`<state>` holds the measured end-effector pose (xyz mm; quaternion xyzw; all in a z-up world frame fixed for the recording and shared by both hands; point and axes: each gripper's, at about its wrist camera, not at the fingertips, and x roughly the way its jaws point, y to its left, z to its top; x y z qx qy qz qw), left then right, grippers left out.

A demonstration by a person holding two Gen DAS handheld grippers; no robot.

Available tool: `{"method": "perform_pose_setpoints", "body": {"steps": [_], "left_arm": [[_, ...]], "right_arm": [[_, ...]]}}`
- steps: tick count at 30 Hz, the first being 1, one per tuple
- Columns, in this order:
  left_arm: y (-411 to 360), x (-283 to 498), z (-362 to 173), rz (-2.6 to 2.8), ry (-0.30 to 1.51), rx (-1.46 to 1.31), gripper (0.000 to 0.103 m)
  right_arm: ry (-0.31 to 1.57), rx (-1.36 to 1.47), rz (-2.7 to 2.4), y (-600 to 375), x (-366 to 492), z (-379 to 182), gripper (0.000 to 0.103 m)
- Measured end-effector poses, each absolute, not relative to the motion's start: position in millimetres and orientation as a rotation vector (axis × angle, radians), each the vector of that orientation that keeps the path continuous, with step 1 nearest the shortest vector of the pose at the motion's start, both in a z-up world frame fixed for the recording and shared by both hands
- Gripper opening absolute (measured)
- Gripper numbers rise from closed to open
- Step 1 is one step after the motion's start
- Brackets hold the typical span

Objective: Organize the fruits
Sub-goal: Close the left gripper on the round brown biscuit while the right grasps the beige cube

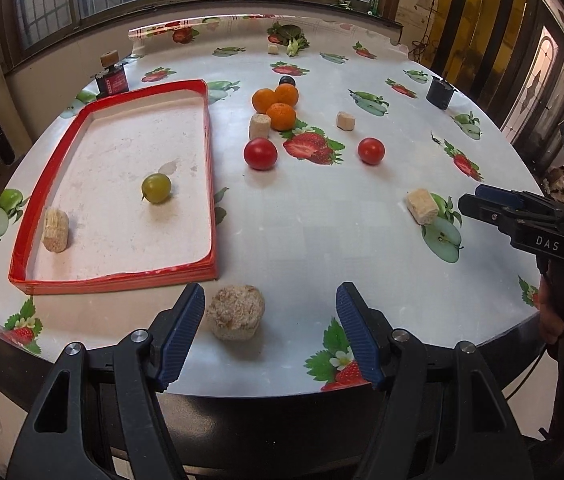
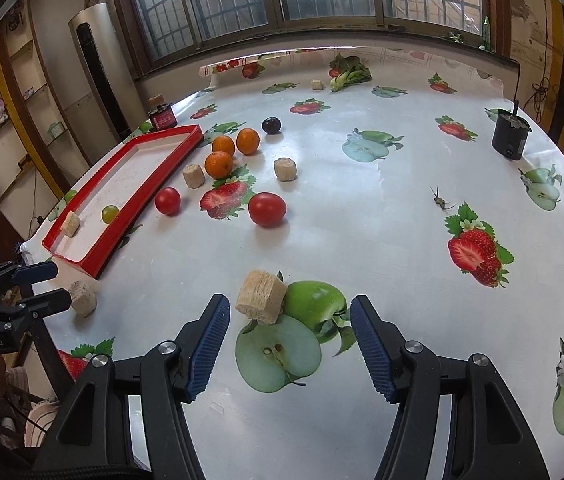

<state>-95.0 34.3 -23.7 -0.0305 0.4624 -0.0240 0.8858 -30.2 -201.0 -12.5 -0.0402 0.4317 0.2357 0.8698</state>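
1. Left wrist view: the left hand-held gripper (image 1: 270, 334) fills the bottom of the frame, its blue pads spread wide and holding nothing; its lower body is cut off by the frame edge.
2. A crumbly beige block (image 1: 236, 312) lies on the tabletop (image 1: 306, 232) between the two pads, nearer the left one and touching neither.
3. The red tray (image 1: 212, 184) sits in the left half of the frame, holding a green grape (image 1: 156, 188) near its middle and a beige block (image 1: 55, 230) in its lower left corner.
4. Above centre, three oranges (image 1: 275, 104) cluster together, and a dark grape (image 1: 287, 80) is half hidden behind them.
5. Two red tomatoes (image 1: 260, 153) lie apart at mid-frame, well away from the left pads.
6. At the right edge the right hand-held gripper (image 1: 469, 200) is partly cut off; from this side its fingers overlap and I cannot tell their gap.
7. Right wrist view: the right hand-held gripper (image 2: 290, 340) has its pads spread wide and empty, with another beige block (image 2: 261, 297) just ahead of them, left of centre.
8. The oranges (image 2: 219, 164), tomatoes (image 2: 267, 209) and dark grape (image 2: 271, 125) lie in the upper middle, well apart from the pads.
9. The tray (image 2: 146, 196) lies at left; its far corner meets a small red box (image 2: 164, 117) whose label is too small to read.
10. The left hand-held gripper (image 2: 52, 286) enters at the lower left edge, mostly cut off.
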Motion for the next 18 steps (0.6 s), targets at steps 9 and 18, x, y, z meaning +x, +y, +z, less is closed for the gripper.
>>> {"method": "perform_pose_setpoints", "body": {"steps": [9,18], "left_arm": [[42.2,-96.1,-34.1,-0.032,0.961,-0.08,0.068],[61.8,-88.8,-54.7,-0.007,0.989,-0.137,0.067]], "right_arm": [[0.903,-0.098,0.498,-196.0,-33.2,-12.2,0.065],[0.964,-0.136,0.525,-167.8,-17.5,-28.5,0.065]]}}
